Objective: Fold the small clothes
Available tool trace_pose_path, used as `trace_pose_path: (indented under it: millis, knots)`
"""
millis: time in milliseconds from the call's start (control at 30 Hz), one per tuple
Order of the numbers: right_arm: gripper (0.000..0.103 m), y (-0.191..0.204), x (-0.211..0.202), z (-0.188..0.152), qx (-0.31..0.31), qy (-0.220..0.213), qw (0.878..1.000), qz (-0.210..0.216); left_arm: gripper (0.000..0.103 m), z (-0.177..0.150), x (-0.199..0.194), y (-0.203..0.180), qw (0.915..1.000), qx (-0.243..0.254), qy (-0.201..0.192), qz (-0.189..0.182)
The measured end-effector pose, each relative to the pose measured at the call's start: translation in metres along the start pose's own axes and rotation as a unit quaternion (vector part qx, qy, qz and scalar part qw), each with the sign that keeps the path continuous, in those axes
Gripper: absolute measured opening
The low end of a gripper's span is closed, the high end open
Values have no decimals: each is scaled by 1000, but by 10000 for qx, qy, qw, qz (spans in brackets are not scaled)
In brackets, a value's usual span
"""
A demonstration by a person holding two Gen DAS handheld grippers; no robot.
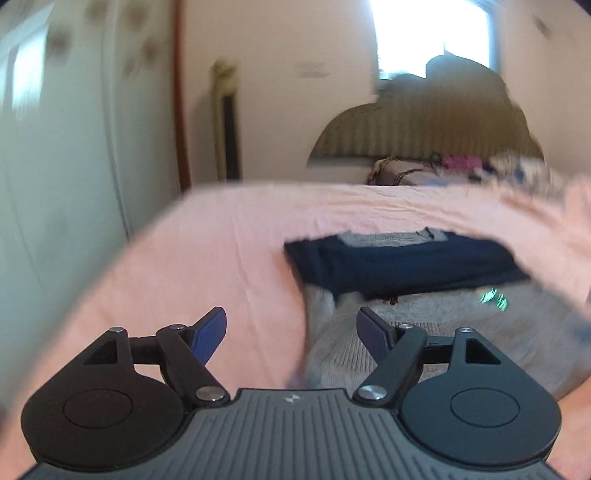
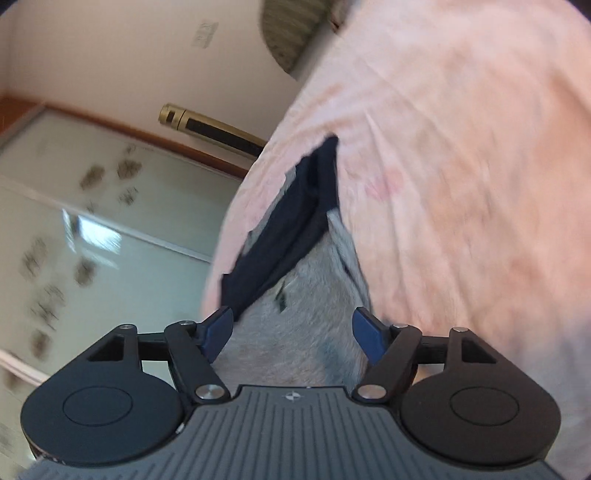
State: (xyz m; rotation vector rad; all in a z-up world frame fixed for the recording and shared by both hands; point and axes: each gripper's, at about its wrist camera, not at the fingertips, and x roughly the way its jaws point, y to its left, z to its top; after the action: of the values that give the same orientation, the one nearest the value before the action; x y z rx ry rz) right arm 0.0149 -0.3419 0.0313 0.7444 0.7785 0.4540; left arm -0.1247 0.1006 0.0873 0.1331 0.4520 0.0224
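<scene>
A fuzzy grey knit garment [image 1: 424, 332] with a navy-blue upper part [image 1: 406, 262] lies on the pink bedsheet [image 1: 207, 236] near its left edge. The left gripper [image 1: 291, 332] and right gripper [image 2: 293, 330] hover spread and empty, apparently between folds; next, each should pinch a grey edge.

Bed [image 1: 229, 236] covered with a pink sheet, creased. Striped headboard [image 1: 424, 129] against the wall beneath a bright window [image 1: 432, 33]. Patterned glass wardrobe doors [image 2: 92, 221] stand beside the bed; pillows [image 1: 402, 171] at its head.
</scene>
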Motion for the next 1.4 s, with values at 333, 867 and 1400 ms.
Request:
trace_pose_path:
  millis: [333, 867, 1400]
  knots:
    - [87, 88, 161, -24, -2934, 481, 9291, -2198, 80, 2, 133, -82, 9912, 190, 1296, -214]
    - [103, 123, 153, 40, -2969, -365, 9391, -1688, 80, 55, 161, -77, 9953, -138, 761, -582]
    - [100, 76, 228, 68, -2872, 14, 9242, -2516, 91, 40, 226, -60, 9898, -632, 1153, -546]
